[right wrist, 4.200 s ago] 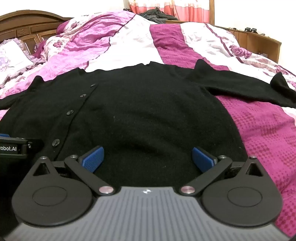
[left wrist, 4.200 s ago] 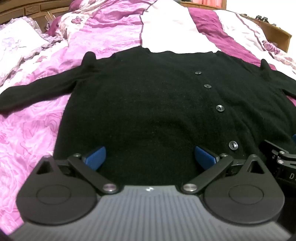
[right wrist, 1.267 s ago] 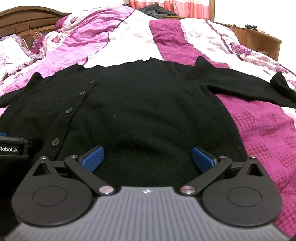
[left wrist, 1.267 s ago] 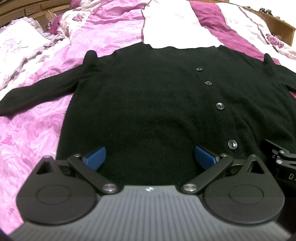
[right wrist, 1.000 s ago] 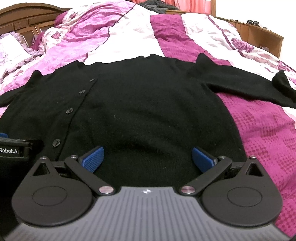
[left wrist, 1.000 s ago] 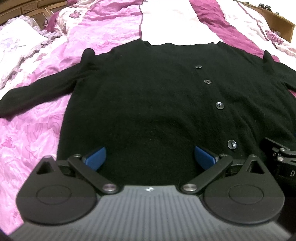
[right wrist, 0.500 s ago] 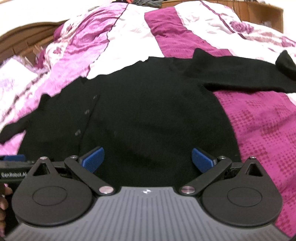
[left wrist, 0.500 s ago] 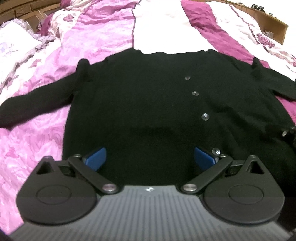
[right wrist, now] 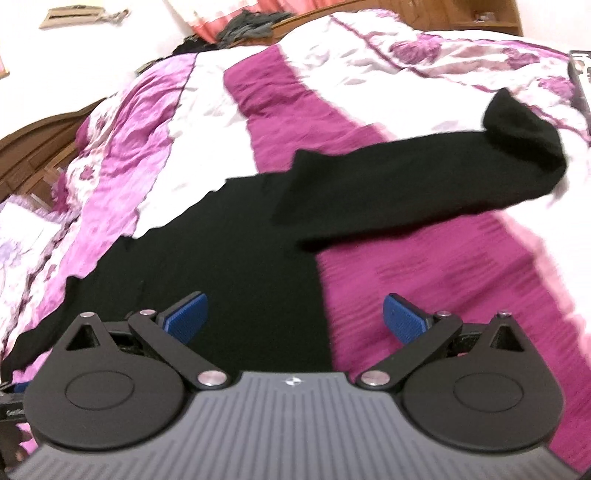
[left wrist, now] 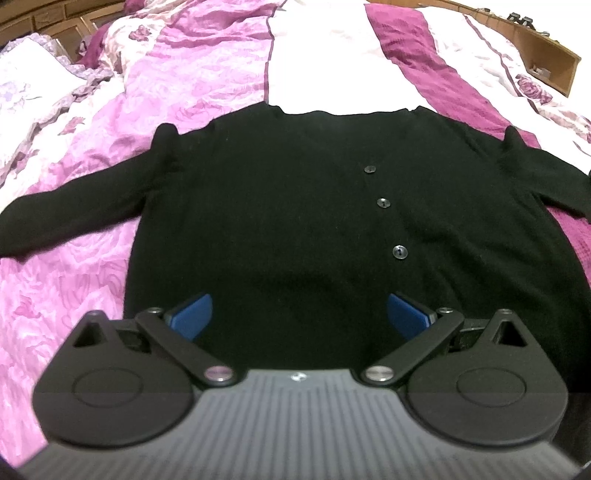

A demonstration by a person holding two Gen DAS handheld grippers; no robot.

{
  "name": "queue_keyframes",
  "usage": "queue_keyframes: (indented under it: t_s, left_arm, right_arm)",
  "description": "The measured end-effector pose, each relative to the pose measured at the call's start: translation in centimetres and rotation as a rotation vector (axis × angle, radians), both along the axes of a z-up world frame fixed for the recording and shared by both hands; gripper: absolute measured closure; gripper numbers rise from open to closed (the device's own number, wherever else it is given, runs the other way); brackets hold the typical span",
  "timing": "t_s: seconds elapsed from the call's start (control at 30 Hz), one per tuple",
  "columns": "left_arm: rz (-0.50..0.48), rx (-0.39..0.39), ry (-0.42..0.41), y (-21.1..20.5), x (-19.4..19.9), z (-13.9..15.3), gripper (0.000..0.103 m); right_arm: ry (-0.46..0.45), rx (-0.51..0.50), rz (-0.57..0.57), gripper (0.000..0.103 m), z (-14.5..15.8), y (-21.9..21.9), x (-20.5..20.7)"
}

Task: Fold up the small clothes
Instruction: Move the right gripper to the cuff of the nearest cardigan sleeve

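Note:
A black buttoned cardigan (left wrist: 295, 206) lies flat, front up, on a pink and white bedspread (left wrist: 199, 74), sleeves spread to both sides. My left gripper (left wrist: 299, 317) is open and empty over the cardigan's bottom hem. My right gripper (right wrist: 293, 317) is open and empty over the cardigan's right side edge (right wrist: 258, 266). The right sleeve (right wrist: 424, 181) stretches away to the upper right, its cuff curled up. The left sleeve (left wrist: 74, 210) lies out to the left.
A wooden headboard (right wrist: 33, 147) runs along the far left. A wooden bed frame (left wrist: 543, 44) edges the far right. A pale floral pillow (left wrist: 26, 92) lies at the left. Dark clothes (right wrist: 251, 26) are piled at the far end of the bed.
My right gripper has swung right and tilted, now facing the cardigan's right edge and sleeve. My left gripper has risen slightly; the right gripper has left its view.

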State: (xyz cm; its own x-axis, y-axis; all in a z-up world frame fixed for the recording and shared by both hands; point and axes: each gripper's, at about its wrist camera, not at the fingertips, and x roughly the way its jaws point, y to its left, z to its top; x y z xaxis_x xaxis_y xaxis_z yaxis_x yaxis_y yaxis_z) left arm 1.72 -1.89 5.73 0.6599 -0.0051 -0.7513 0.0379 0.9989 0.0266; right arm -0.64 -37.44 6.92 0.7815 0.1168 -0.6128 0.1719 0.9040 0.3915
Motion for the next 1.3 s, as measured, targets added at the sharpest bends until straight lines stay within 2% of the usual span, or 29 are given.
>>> queue_keyframes:
  t_s: [0.37, 0.57, 0.8, 1.3]
  left_arm:
    - [0.014, 0.021, 0.025, -0.6, 0.6, 0.3, 0.000]
    - [0.020, 0.047, 0.028, -1.2, 0.8, 0.3, 0.000]
    - [0.016, 0.024, 0.053, -1.6, 1.0, 0.3, 0.000]
    - [0.027, 0.029, 0.069, -1.7, 1.4, 0.0, 0.000]
  right_arm:
    - [0.020, 0.039, -0.153, 0.000, -1.9, -7.3, 1.1]
    - [0.000, 0.068, -0.209, 0.000, -2.9, -10.2, 2.4]
    - [-0.027, 0.073, -0.242, 0.000, -3.8, -12.1, 4.3]
    - [-0.088, 0.108, -0.266, 0.000, -5.0, -15.0, 7.3]
